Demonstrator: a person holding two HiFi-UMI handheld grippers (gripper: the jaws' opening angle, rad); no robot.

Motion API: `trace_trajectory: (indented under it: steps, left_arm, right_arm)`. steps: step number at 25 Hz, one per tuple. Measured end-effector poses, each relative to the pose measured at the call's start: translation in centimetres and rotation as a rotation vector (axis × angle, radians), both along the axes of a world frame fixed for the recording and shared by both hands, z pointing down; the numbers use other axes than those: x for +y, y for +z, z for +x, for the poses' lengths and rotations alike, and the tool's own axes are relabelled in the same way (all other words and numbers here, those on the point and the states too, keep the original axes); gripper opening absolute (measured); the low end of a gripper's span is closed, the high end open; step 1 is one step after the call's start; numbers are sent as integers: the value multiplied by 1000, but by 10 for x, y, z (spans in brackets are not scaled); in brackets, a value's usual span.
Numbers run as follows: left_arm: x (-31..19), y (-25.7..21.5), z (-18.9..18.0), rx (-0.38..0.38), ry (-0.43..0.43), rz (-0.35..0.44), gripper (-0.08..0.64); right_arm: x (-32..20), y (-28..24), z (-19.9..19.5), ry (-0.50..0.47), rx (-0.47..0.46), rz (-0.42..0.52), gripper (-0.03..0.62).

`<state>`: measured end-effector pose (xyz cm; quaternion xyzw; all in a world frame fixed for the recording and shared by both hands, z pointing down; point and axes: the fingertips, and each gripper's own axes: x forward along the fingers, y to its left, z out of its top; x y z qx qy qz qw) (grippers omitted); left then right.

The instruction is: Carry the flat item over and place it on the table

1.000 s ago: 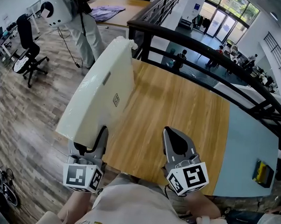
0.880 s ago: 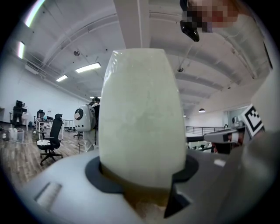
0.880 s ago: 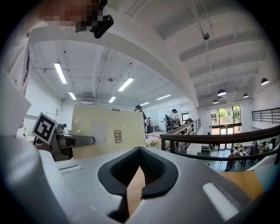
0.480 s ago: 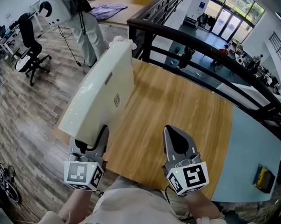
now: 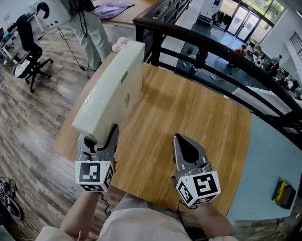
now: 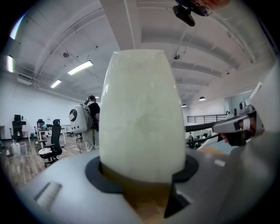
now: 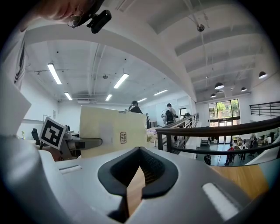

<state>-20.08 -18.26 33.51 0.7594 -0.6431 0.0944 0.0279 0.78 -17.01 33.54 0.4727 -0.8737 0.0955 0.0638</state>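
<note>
The flat item is a long white slab (image 5: 112, 88) wrapped in clear film, with a small label on its side. My left gripper (image 5: 103, 135) is shut on its near end, and the slab stands nearly on edge, reaching out over the left side of the wooden table (image 5: 191, 119). In the left gripper view the slab (image 6: 142, 113) fills the gap between the jaws. My right gripper (image 5: 185, 153) is shut and empty, hovering over the table's near edge to the slab's right. The right gripper view shows the slab (image 7: 111, 129) and the left gripper (image 7: 70, 142) to its left.
A black railing (image 5: 219, 45) runs behind the table, with a lower floor beyond it. A pale blue surface (image 5: 269, 162) adjoins the wood at right, with a yellow-and-black object (image 5: 282, 190) on it. A person with a white backpack (image 5: 61, 8) and an office chair (image 5: 27, 42) stand at far left.
Both grippers have moved forward toward the table. The slab has rolled from showing its broad face to standing more on edge, and its far end now reaches over the tabletop.
</note>
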Motion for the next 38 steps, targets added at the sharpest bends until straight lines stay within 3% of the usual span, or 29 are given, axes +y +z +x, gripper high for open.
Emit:
trace_trajectory:
  steps: [18, 34, 38]
  left_arm:
    - [-113, 87, -1, -60, -26, -86, 256]
    - [-152, 151, 11, -199, 13, -152, 259]
    - [-157, 160, 15, -195, 30, -161, 261]
  right_arm:
    - [-87, 65, -3, 38, 14, -115, 2]
    - [-104, 125, -11, 8, 41, -236, 2]
    - [-105, 135, -13, 6, 34, -257, 2]
